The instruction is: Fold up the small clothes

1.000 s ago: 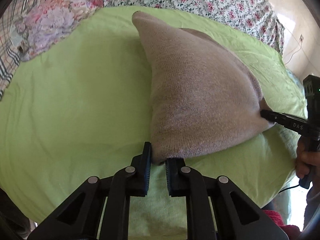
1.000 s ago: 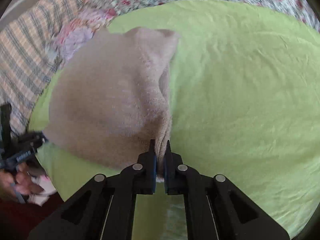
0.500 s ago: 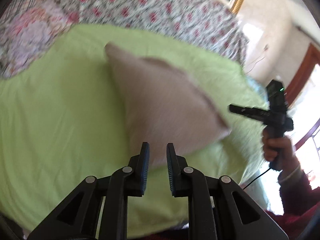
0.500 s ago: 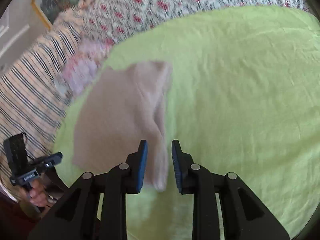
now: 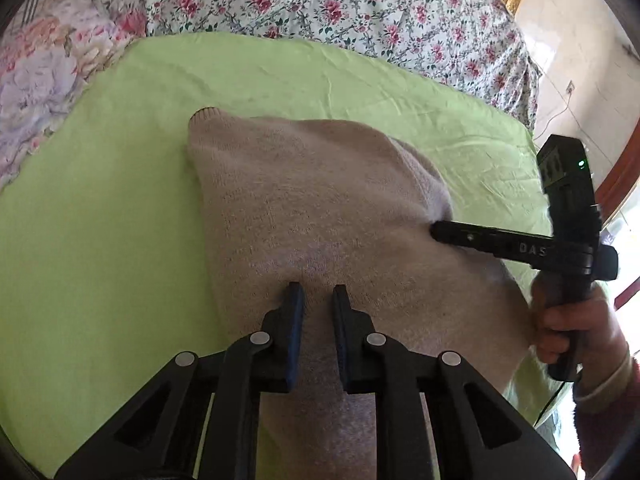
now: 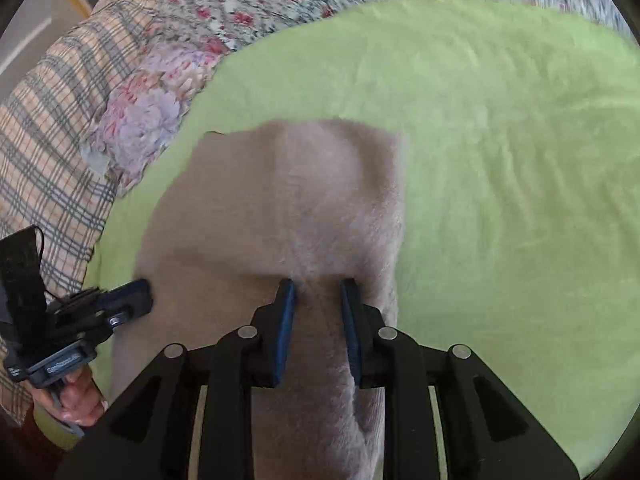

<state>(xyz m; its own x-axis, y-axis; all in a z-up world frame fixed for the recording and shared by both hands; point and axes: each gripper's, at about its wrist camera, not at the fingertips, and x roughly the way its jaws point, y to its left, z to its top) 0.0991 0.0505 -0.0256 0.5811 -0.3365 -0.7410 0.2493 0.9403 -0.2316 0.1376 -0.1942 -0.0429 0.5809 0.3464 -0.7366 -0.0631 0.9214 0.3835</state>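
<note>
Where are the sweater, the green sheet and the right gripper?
sweater (image 5: 320, 200): left wrist view, middle of the knit.
green sheet (image 6: 500, 160): right wrist view, bare part.
right gripper (image 6: 317, 284): right wrist view, between the fingertips.

We see a beige knitted garment (image 5: 320, 208), its wool-like surface matt and fuzzy, lying on a smooth, lightly creased lime-green cotton sheet (image 5: 100, 220). Matt black plastic forms the left gripper (image 5: 316, 292) and right gripper (image 6: 318, 286), each studded with dull silver metal rivets and lined with blue rubbery pads (image 6: 286, 320). Behind lie a floral printed bedspread (image 5: 340, 4) and a plaid woven cloth (image 6: 52, 128).
</note>
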